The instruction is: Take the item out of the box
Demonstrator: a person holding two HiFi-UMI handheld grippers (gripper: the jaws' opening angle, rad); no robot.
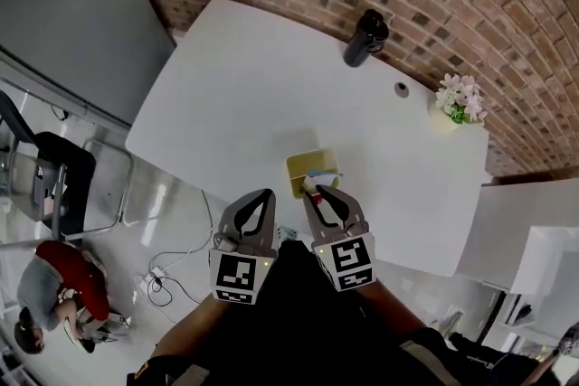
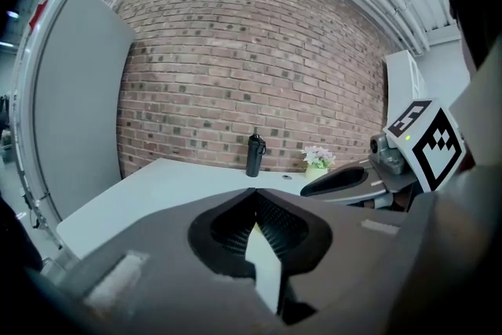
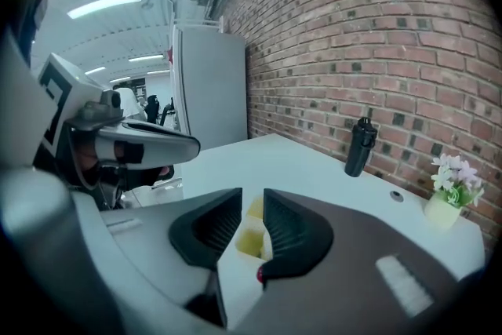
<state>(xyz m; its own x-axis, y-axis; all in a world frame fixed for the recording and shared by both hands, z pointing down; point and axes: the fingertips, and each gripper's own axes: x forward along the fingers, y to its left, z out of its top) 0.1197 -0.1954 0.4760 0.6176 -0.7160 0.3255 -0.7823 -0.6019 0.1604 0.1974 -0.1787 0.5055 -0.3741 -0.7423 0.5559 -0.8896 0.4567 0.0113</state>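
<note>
Head view: one yellow box (image 1: 310, 167) is seen open side up by the near edge of the white surface (image 1: 244, 95). It looks roughly square, so no long axis can be told. One black bottle (image 1: 365, 38) and one flower pot (image 1: 460, 100) are set well apart along the far edge, with bare room between. Two grippers are counted: the left gripper (image 1: 261, 194), and the right gripper (image 1: 324, 193) just before the box.

Left gripper view: fingers (image 2: 226, 230) are pressed together on nothing.

Right gripper view: fingers (image 3: 294, 230) are held apart, and the box is glimpsed through the gap.
</note>
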